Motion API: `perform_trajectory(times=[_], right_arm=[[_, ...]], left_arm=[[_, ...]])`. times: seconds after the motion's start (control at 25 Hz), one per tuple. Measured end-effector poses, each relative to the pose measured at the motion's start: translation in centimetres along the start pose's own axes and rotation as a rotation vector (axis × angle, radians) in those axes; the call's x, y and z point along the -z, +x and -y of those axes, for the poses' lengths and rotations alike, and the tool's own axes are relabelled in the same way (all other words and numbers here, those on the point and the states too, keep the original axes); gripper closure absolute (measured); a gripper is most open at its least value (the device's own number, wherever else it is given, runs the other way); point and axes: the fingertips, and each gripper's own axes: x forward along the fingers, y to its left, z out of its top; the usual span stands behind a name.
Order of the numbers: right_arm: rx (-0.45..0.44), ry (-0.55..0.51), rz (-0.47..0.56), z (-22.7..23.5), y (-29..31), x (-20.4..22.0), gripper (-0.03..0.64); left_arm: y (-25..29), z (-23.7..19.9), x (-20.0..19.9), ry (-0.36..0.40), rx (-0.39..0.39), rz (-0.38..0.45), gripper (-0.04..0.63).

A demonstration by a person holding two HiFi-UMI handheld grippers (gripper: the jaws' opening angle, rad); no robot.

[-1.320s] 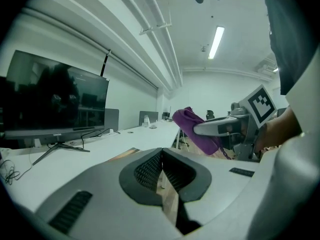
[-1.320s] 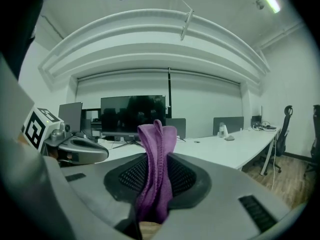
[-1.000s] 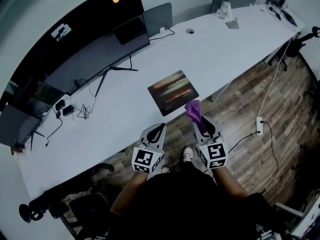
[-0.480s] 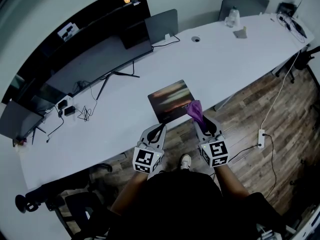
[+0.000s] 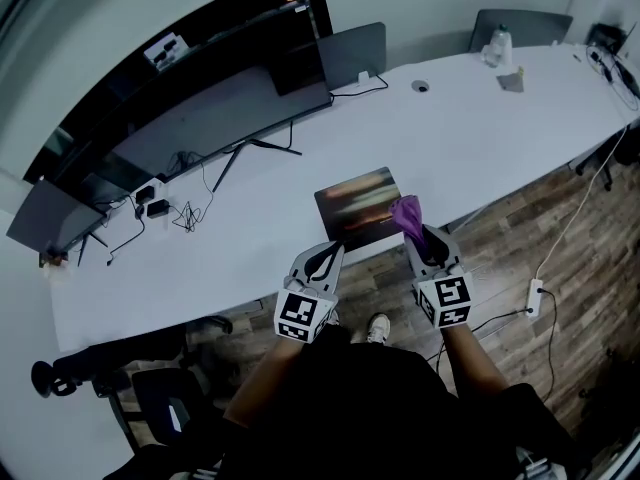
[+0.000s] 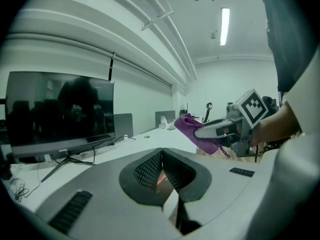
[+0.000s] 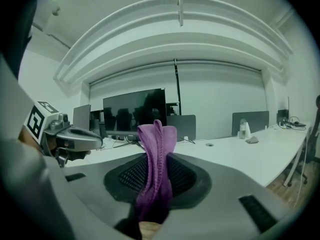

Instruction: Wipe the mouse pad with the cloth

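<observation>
The mouse pad [image 5: 360, 206], dark with blurred orange streaks, lies near the front edge of the long white desk [image 5: 230, 238]. My right gripper [image 5: 420, 240] is shut on the purple cloth [image 5: 407, 215], which sticks up from its jaws [image 7: 157, 159] at the pad's right front corner. My left gripper [image 5: 325, 258] is shut with nothing in it, just off the desk edge below the pad's left corner. The left gripper view shows the cloth [image 6: 192, 130] held in the other gripper.
A large monitor [image 5: 215, 98] stands at the back left with cables [image 5: 185, 213] beneath it. A laptop [image 5: 350, 56] and a bottle [image 5: 498, 43] sit further along the desk. Wood floor [image 5: 540, 218] lies to the right, with a power strip [image 5: 532, 298].
The view has shifted; both grippers now sit closer to the desk edge. The cloth has moved up to the pad's right front corner.
</observation>
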Motion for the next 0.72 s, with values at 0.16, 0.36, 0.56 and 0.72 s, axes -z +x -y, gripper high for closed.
perform_trajectory(times=[0.16,0.36,0.56,0.72], right_arm=[[-0.005,-0.017,0.016,0.1,1.4,-0.8,0.500],[-0.007,-0.040,0.026,-0.2,3.6,-2.2,0.500],[-0.013,-0.042,0.013,-1.1,6.5,-2.8,0.499],[-0.024,-0.039,-0.013,-2.3,9.1,-2.9,0.499]], left_arm=[[0.2,-1.3,0.2,-0.035,-0.011,0.001,0.575],[1.0,-3.5,0.0,-0.064,-0.010,0.014,0.575],[1.5,-6.4,0.5,-0.078,-0.014,0.007,0.575],[1.6,-9.2,1.1,-0.104,-0.024,-0.001,0.575]])
